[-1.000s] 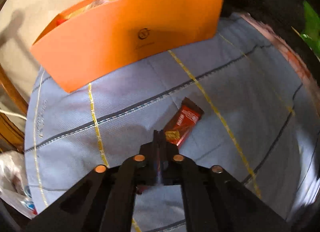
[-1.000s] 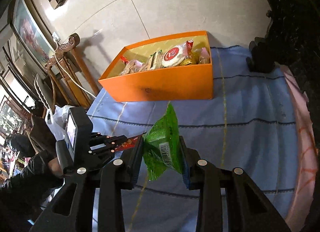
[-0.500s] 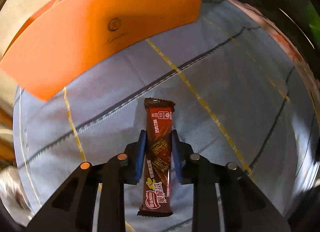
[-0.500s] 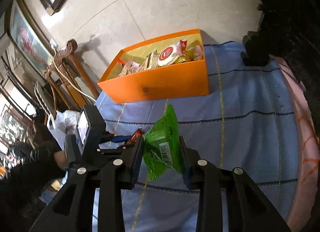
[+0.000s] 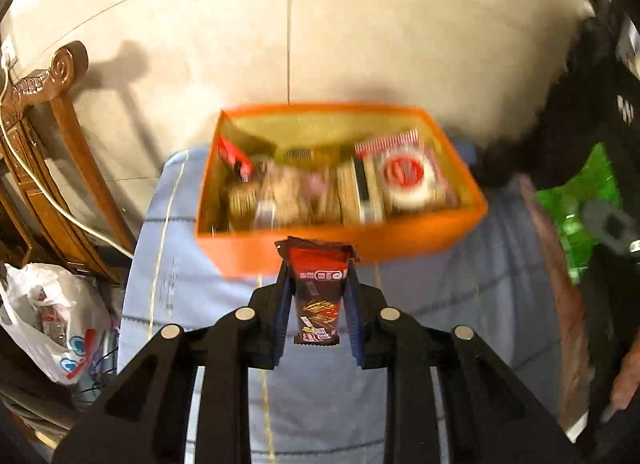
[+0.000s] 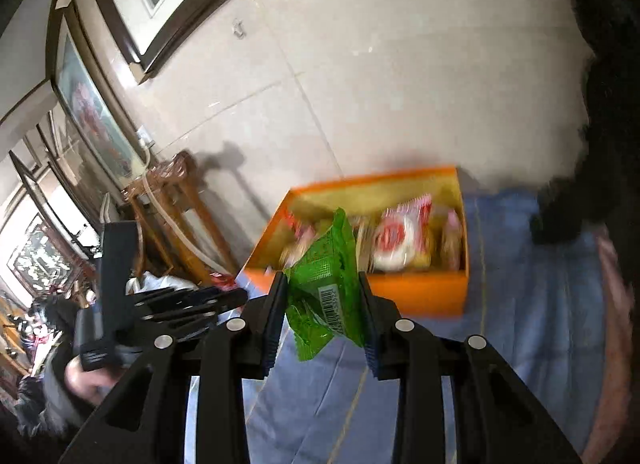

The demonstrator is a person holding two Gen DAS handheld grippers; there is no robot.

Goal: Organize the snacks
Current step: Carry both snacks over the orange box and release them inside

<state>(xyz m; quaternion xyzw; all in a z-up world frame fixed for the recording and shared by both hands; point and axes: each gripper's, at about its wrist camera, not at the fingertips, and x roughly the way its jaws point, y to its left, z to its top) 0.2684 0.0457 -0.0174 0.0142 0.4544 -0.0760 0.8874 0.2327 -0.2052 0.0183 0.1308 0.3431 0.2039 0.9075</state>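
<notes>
At the far left of the left wrist view a white plastic bag (image 5: 52, 328) is slumping beside a carved wooden chair (image 5: 44, 135), off the edge of the table (image 5: 460, 324) with its pale blue striped cloth. In the middle the left claw (image 5: 318, 296) is pinching a chocolate bar (image 5: 317, 296): a slim dark brown wrapper with a red band near its crimped top end, white marks and gold print lower down. The bar is standing upright between the blue-edged pads, held in the air above the cloth, just in front of the orange box (image 5: 420, 244).

The box is sitting open on the table, its inside lined yellow. It is holding a row of packets standing on edge: a red one at the left end, several tan and brown biscuit packs in the middle, and a white packet with a red round logo (image 5: 404, 175) and red-striped top at the right. Motion blur is hiding finer detail.

In the right wrist view the right claw (image 6: 322, 304) is pinching a green snack packet (image 6: 324, 284), crinkled, with a dotted pattern and a white barcode, tilted between the pads above the cloth in front of the same box (image 6: 420, 292). At the right edge of the left view this green packet (image 5: 580, 207) is showing too.
</notes>
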